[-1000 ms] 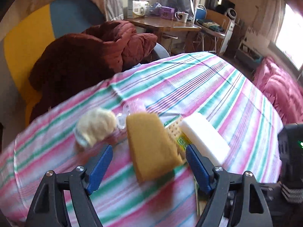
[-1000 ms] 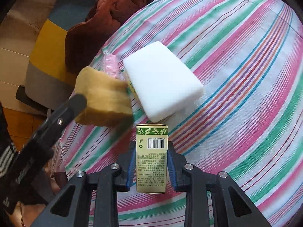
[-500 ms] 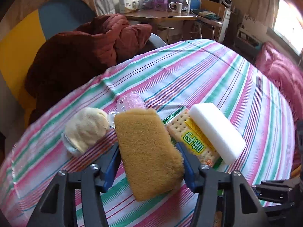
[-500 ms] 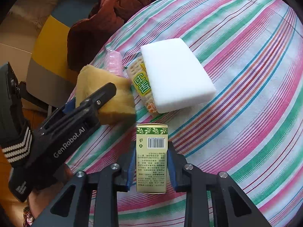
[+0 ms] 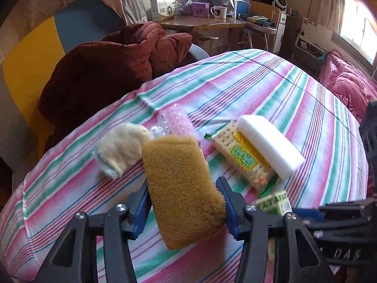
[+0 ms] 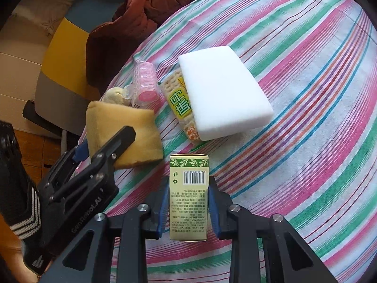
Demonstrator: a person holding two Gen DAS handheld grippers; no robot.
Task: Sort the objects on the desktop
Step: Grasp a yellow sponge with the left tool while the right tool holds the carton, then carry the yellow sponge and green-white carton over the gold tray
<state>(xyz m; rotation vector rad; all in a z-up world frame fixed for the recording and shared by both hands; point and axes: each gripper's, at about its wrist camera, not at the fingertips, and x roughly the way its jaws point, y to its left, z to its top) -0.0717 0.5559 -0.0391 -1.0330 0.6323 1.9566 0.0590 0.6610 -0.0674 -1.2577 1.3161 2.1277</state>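
Observation:
My left gripper (image 5: 183,202) is shut on a yellow-brown sponge (image 5: 181,184) and holds it just above the striped tablecloth (image 5: 271,89); it also shows in the right wrist view (image 6: 122,136). My right gripper (image 6: 188,200) is shut on a green and cream box (image 6: 188,195) with a barcode, also seen in the left wrist view (image 5: 274,202). On the cloth lie a white foam block (image 6: 223,94), a cracker packet (image 6: 181,103) partly under it, a pink hair roller (image 6: 146,85) and a cream cloth ball (image 5: 120,148).
A dark red quilted jacket (image 5: 106,70) lies on a chair at the table's far left edge. A pink blanket (image 5: 348,87) sits to the right. A wooden desk (image 5: 200,23) with boxes and a mug stands behind.
My left gripper closed on the sponge and lifted it slightly, drawing back from the other items. My right gripper kept hold of the box and stayed almost still.

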